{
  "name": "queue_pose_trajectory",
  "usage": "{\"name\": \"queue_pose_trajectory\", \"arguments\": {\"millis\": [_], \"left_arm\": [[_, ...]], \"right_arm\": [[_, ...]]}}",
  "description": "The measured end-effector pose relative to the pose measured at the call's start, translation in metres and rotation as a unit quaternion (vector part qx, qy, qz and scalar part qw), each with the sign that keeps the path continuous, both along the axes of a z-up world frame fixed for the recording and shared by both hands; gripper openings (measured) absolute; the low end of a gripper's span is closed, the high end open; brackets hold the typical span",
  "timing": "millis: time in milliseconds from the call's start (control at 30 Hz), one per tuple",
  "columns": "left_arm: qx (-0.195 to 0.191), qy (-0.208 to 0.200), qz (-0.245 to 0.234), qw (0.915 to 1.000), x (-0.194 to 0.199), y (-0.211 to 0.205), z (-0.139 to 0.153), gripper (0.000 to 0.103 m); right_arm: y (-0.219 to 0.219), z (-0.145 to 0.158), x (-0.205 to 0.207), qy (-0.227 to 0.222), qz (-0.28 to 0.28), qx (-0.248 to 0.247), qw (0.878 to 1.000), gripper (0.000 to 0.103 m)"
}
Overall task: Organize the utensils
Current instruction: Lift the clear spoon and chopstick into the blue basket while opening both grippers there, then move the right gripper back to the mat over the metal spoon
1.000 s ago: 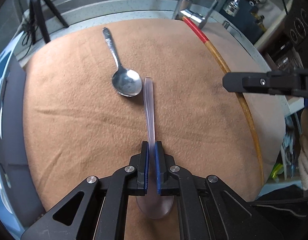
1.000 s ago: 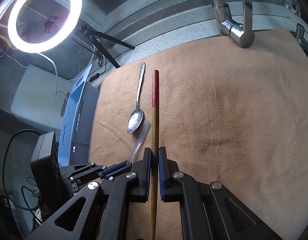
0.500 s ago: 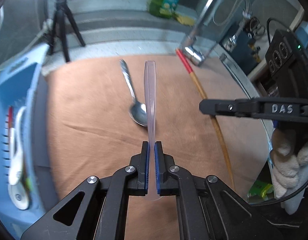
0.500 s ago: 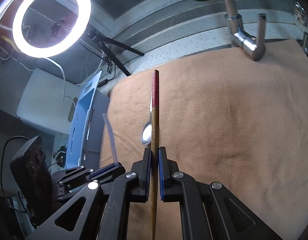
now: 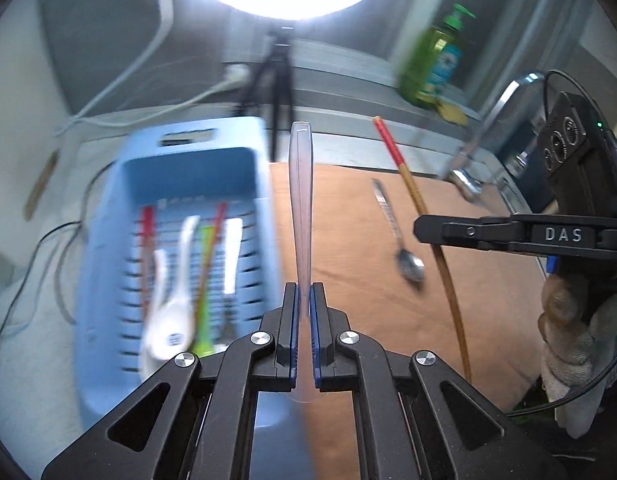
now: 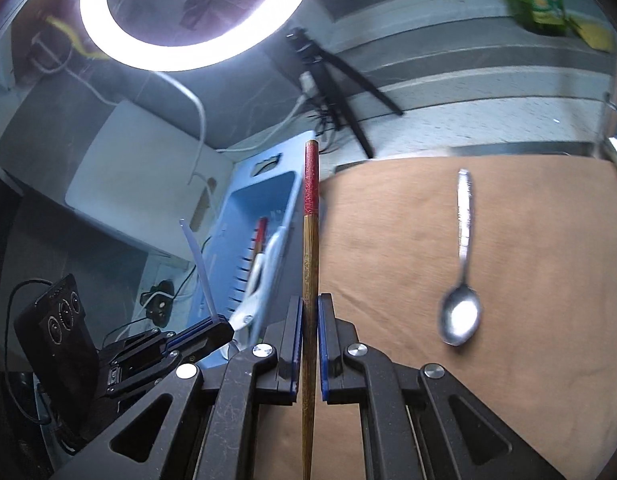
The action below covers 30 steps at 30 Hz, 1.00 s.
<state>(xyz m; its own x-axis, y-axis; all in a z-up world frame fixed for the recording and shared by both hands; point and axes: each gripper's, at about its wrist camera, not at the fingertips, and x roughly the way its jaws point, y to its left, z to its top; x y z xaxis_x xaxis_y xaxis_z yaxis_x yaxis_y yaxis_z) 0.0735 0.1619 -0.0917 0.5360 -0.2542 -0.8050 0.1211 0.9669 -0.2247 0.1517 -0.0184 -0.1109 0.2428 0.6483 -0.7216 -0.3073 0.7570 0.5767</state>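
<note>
The brown felt-like mat (image 6: 508, 264) fills the right wrist view, soft and matte. The slatted blue plastic basket (image 5: 188, 168) sits off its edge. The left wrist view looks down into that basket and shows blurred utensils lying inside: white, red and green handles. The right wrist view catches only its near wall and a glimpse of the contents. The ring light (image 6: 180, 24) glares overhead in both.

On the mat, alone and untouched, lies the shiny metal spoon (image 6: 460, 312), bowl towards the camera.

The right gripper (image 6: 307, 344) is clamped tight on the long wooden chopstick (image 6: 309, 280), round, with a red tip pointing away. From the left wrist view, that stick slants above the mat.

The left gripper (image 5: 303, 320) pinches the clear plastic spoon (image 5: 302, 208) by its flat, translucent handle, held up above the basket's edge, blue pads pressed against it.
</note>
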Motion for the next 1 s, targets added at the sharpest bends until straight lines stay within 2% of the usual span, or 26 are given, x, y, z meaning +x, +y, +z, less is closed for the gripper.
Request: {"name": "queue_pose_trajectory", "arguments": {"millis": [233,533,667,833,1000], "left_arm": [[0.005,0.005,0.040,0.9992,-0.001,0.052,-0.007,0.004],[0.007,0.031,0.061,0.9977,0.013,0.088,-0.028,0.004],[0.006,0.036,0.072,0.9967,0.018,0.098,-0.032,0.004],[0.007,0.036,0.073,0.9966,0.021,0.102,-0.031,0.012],[0.006,0.031,0.072,0.9969,0.021,0.103,-0.028,0.012]], "right_arm": [[0.052,-0.006,0.014,0.022,0.015,0.015,1.000,0.006],[0.102,-0.023,0.028,0.051,0.022,0.018,0.998,0.006],[0.117,-0.025,0.031,0.044,0.028,0.005,0.999,0.007],[0.126,-0.022,0.033,0.023,0.038,-0.019,0.999,0.010],[0.129,-0.017,0.031,0.015,0.044,-0.023,0.999,0.011]]}}
